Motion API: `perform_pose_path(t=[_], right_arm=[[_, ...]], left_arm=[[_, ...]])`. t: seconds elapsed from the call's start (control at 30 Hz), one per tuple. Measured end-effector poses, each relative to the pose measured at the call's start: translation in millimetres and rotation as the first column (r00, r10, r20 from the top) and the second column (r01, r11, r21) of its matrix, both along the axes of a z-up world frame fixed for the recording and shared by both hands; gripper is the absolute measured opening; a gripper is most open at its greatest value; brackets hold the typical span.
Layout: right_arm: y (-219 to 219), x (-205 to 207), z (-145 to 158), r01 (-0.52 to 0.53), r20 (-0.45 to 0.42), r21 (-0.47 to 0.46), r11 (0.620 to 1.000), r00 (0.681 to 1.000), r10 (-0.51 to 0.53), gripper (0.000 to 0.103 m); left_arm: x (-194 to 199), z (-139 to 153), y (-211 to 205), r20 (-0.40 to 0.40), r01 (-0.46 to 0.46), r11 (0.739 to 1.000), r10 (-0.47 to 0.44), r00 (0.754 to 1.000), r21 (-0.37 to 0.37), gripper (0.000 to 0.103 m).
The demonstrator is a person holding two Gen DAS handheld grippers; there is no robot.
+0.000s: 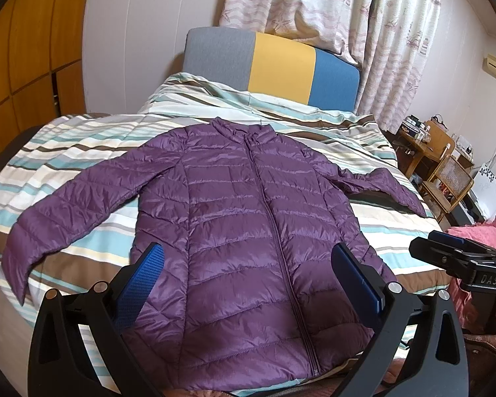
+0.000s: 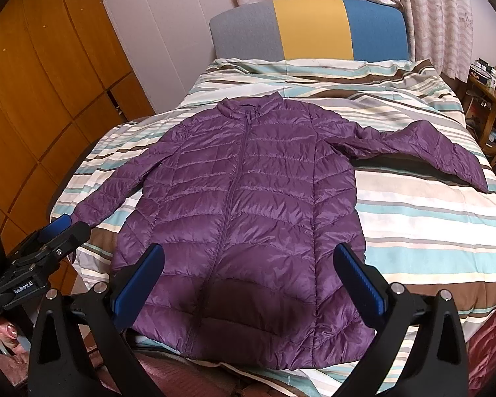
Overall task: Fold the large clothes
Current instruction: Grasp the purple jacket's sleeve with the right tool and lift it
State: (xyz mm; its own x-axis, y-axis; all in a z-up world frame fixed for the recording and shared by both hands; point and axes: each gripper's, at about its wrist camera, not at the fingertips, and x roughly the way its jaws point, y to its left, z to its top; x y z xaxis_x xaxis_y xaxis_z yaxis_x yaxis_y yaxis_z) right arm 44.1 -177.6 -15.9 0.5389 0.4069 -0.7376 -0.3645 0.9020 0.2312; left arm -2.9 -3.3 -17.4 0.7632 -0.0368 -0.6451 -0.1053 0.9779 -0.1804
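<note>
A purple quilted puffer jacket [image 1: 234,218] lies flat and zipped on the striped bed, collar far, hem near, both sleeves spread outward. It also shows in the right wrist view [image 2: 248,198]. My left gripper [image 1: 248,254] is open and empty, hovering above the jacket's lower part. My right gripper [image 2: 249,254] is open and empty, above the jacket's hem area. The right gripper also shows at the right edge of the left wrist view [image 1: 459,254]; the left gripper shows at the left edge of the right wrist view [image 2: 56,231], near the left cuff.
The striped duvet [image 2: 413,205] covers the bed. A grey, yellow and blue headboard [image 1: 274,66] stands at the far end. Wooden wardrobe doors [image 2: 43,99] are on the left. Wooden furniture with clutter [image 1: 436,158] and curtains [image 1: 363,33] are on the right.
</note>
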Motion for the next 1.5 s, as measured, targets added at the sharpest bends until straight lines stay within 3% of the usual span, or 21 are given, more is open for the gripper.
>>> perform_pose_path(t=[0.33,0.43,0.6,0.73,0.83,0.9,1.0,1.1,1.17,1.27,1.33,1.43,1.5], right_arm=[[-8,22,-14,0.024,-0.008,-0.011,1.0,1.0,-0.024,0.101],[-22,42,-30,0.046,0.003,0.041,0.998,0.999,-0.046,0.101],[-72,87,-76,0.187,-0.047,0.178,0.966,0.982,-0.181,0.101],[-119,126,-117,0.347,-0.144,0.154,0.925,0.934,-0.326,0.101],[-162,154,-136,0.482,-0.14,0.126,0.867,0.874,-0.466,0.101],[-185,166,-142,0.522,-0.151,0.206,0.828,0.853,-0.5,0.101],[-221,184,-147,0.61,-0.181,0.299,0.734,0.791,-0.584,0.101],[-256,203,-156,0.683,-0.239,0.405,0.607,0.72,-0.651,0.101],[-274,216,-160,0.715,-0.26,0.433,0.548,0.682,-0.684,0.095],[-296,233,-163,0.75,-0.263,0.423,0.508,0.638,-0.723,0.082],[-314,242,-168,0.765,-0.274,0.437,0.474,0.615,-0.739,0.08],[-329,244,-175,0.794,-0.297,0.438,0.421,0.571,-0.766,0.079],[-337,251,-177,0.799,-0.293,0.441,0.41,0.56,-0.775,0.077]], left_arm=[[23,-10,9,-0.065,-0.025,0.999,0.024,0.998,-0.021,0.1],[38,-17,13,-0.078,-0.068,0.998,0.068,0.995,0.006,0.1],[78,-39,27,-0.089,-0.141,0.984,0.152,0.984,0.112,0.1],[118,-65,41,-0.094,-0.158,0.97,0.178,0.979,0.187,0.1],[149,-84,58,-0.116,-0.182,0.966,0.205,0.972,0.186,0.1],[167,-94,72,-0.127,-0.225,0.958,0.249,0.96,0.178,0.1],[189,-103,87,-0.112,-0.271,0.947,0.292,0.95,0.176,0.1],[211,-115,108,-0.104,-0.354,0.902,0.388,0.916,0.246,0.1],[222,-123,122,-0.127,-0.391,0.886,0.431,0.894,0.251,0.1],[233,-132,141,-0.142,-0.44,0.856,0.488,0.861,0.273,0.1],[240,-141,150,-0.155,-0.454,0.839,0.513,0.844,0.302,0.1],[245,-157,156,-0.197,-0.44,0.845,0.508,0.839,0.306,0.1],[244,-159,156,-0.192,-0.441,0.843,0.509,0.839,0.309,0.1]])
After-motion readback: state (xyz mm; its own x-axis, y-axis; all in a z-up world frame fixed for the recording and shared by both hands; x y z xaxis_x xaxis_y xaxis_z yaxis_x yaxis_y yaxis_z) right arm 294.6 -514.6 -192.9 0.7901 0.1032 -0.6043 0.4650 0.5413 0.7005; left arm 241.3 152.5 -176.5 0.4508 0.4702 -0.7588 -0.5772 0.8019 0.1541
